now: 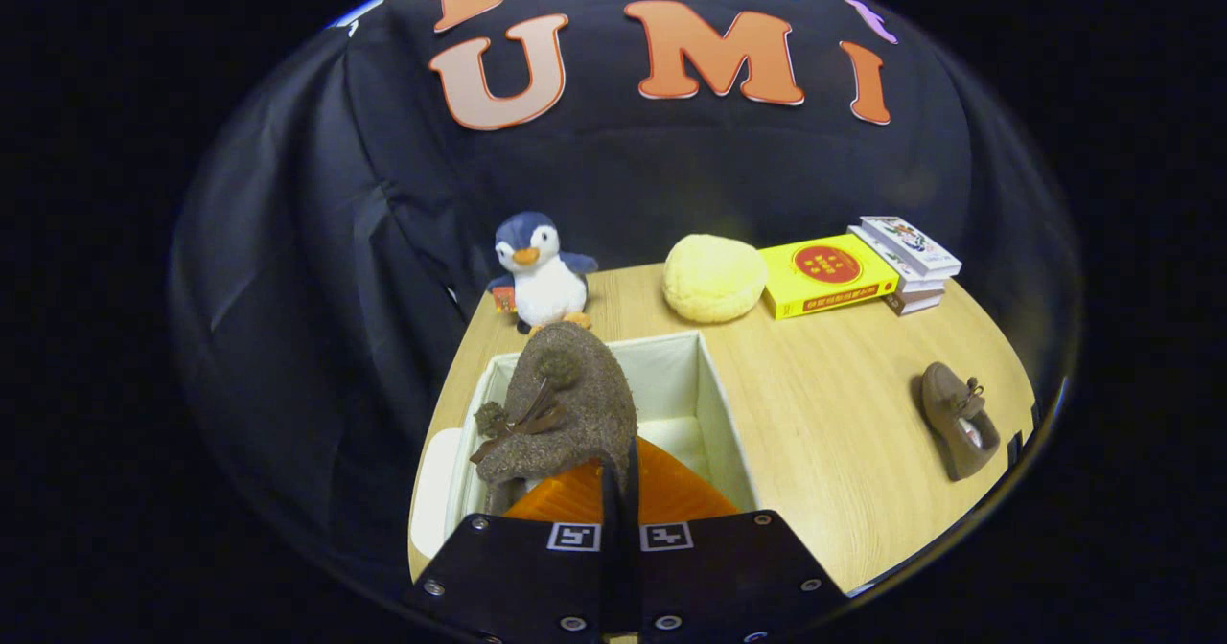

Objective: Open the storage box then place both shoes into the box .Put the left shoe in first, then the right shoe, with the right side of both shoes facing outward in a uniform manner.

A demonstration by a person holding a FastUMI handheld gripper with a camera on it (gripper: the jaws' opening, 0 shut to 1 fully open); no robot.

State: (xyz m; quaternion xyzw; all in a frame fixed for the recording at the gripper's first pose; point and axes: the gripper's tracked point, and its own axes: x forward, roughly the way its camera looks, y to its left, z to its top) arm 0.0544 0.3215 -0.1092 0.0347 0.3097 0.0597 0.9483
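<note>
The white storage box (714, 404) stands open on the table. One fuzzy brown shoe (566, 404) with pompom laces hangs toe-up over the box's left half — the other shoe (957, 419) lies well right of the box, on the bare wood.

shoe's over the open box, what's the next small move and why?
Probably lower it a little, then open. The tool is shut on the brown shoe, which hangs above the white box, its lid already off. The second shoe waits on the table.
</note>
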